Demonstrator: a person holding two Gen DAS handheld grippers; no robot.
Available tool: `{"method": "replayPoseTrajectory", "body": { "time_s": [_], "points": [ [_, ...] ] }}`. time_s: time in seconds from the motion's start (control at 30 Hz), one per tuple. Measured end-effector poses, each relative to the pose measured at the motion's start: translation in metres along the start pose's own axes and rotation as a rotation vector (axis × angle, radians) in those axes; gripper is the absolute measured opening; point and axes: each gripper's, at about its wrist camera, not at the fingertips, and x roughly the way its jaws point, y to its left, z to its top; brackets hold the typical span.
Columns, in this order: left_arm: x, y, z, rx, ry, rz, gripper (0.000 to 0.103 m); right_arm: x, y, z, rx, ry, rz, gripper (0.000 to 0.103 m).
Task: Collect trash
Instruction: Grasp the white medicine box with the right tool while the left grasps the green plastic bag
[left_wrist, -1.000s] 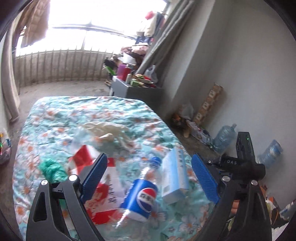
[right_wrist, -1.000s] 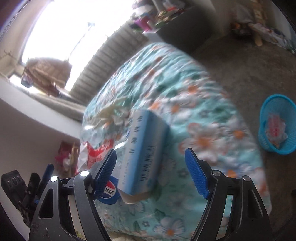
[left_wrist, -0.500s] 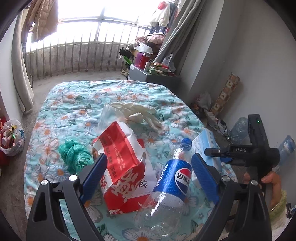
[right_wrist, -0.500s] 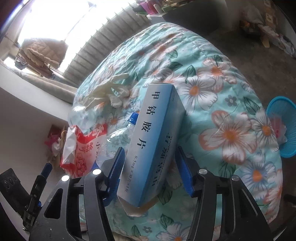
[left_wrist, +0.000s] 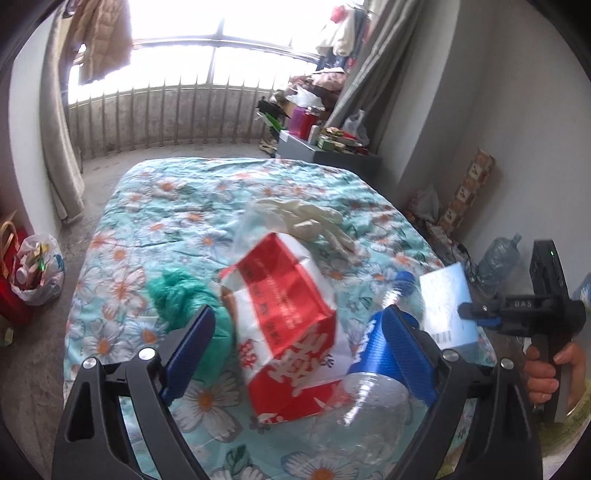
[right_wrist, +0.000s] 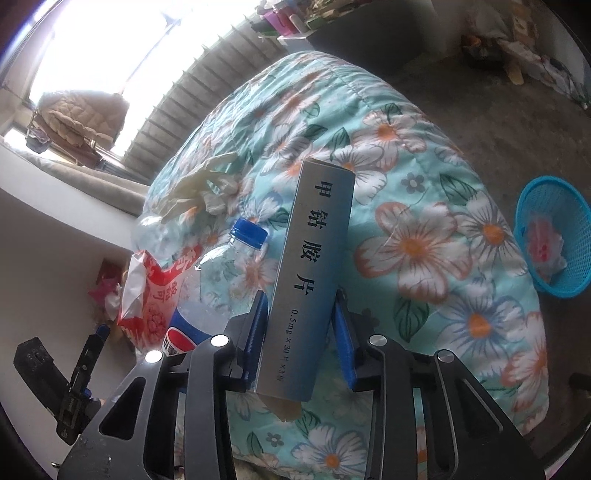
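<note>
My right gripper (right_wrist: 301, 336) is closing on a long blue-grey medicine box (right_wrist: 314, 251), and its pads touch both long sides. In the left wrist view the same box (left_wrist: 447, 306) sticks up from that gripper (left_wrist: 480, 310), with a hand behind it. My left gripper (left_wrist: 295, 350) hangs wide, its jaws just starting to close, over a red-and-white plastic bag (left_wrist: 288, 302) that no pad touches. A clear Pepsi bottle (left_wrist: 369, 398) lies by its right finger. A green bag (left_wrist: 177, 295) lies by the left finger. White gloves (left_wrist: 310, 221) lie further back.
Everything rests on a bed with a teal flowered quilt (left_wrist: 166, 206). A blue mesh basket (right_wrist: 554, 251) holding crumpled paper stands on the floor beside the bed. A full plastic bag (left_wrist: 37, 269) sits on the floor at the left, and water jugs (left_wrist: 498, 258) stand by the wall.
The right jaws have narrowed from wide apart until they touch the box. The left gripper has dropped and shifted, so the red bag now lies between its fingers instead of the bottle.
</note>
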Motion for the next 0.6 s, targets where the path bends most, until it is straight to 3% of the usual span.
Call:
{"method": "replayPoseTrajectory", "body": {
  "time_s": [0.13, 0.27, 0.37, 0.6],
  "points": [
    [0.000, 0.023, 0.002, -0.072, -0.007, 0.036, 0.080, 0.000, -0.001, -0.001, 0.001, -0.001, 0.002, 0.032],
    [0.015, 0.044, -0.002, -0.127, 0.044, 0.068, 0.076, 0.000, -0.001, -0.001, 0.009, 0.002, 0.007, 0.032],
    [0.029, 0.056, -0.004, -0.166, 0.070, 0.065, 0.075, -0.002, -0.001, -0.002, 0.012, 0.000, 0.008, 0.032],
    [0.051, 0.069, -0.007, -0.234, 0.130, 0.056, 0.060, -0.003, -0.001, -0.002, 0.018, 0.002, 0.011, 0.032]
  ]
}}
